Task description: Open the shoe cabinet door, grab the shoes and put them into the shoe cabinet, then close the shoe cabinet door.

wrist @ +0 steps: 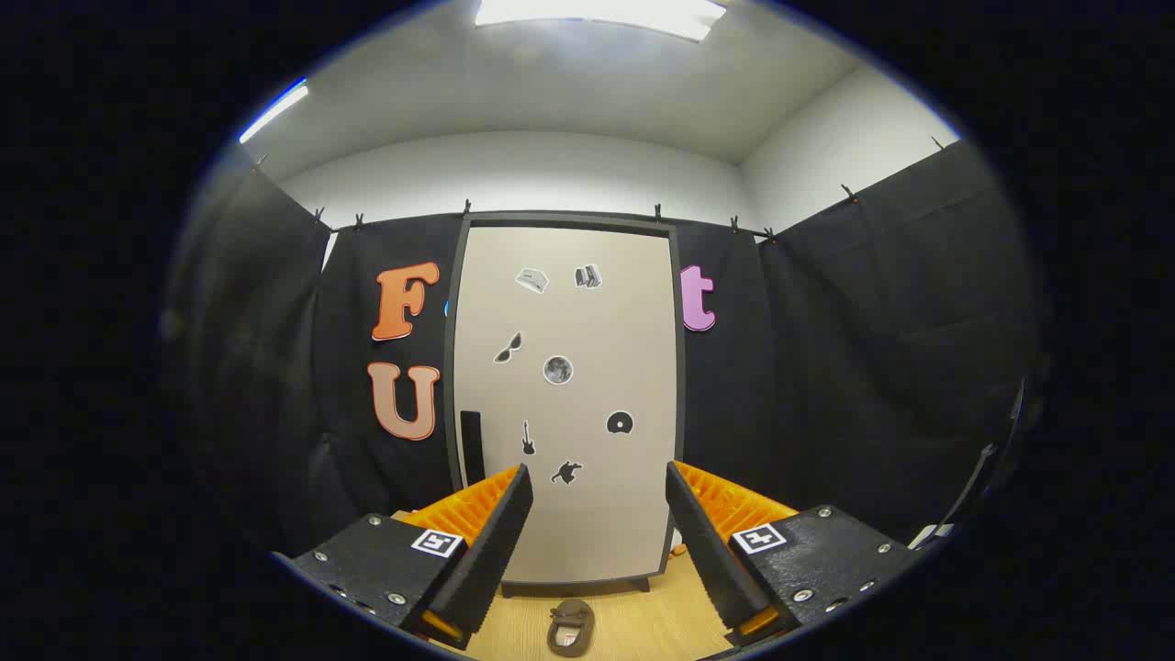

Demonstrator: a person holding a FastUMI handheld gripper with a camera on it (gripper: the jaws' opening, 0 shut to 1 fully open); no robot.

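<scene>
While fingers (597,532) stand apart, beige shoe cabinet door (565,404) shut (stickers dotted), brown shoe (570,628) below.

black cloth wall (826,367) | ceiling light (597,14) | wooden table (643,624) | white wall (514,174)

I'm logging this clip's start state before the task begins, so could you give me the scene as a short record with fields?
cabinet: shoe cabinet upright on the wooden floor, against the black cloth wall
door: closed, beige, with small stickers
handle: dark vertical handle near the door's left edge
shoe: one dark shoe on the floor, in front of the cabinet, low between the fingers
gripper: gripper open, holding nothing, aimed at the door
task progress: door not yet opened
</scene>
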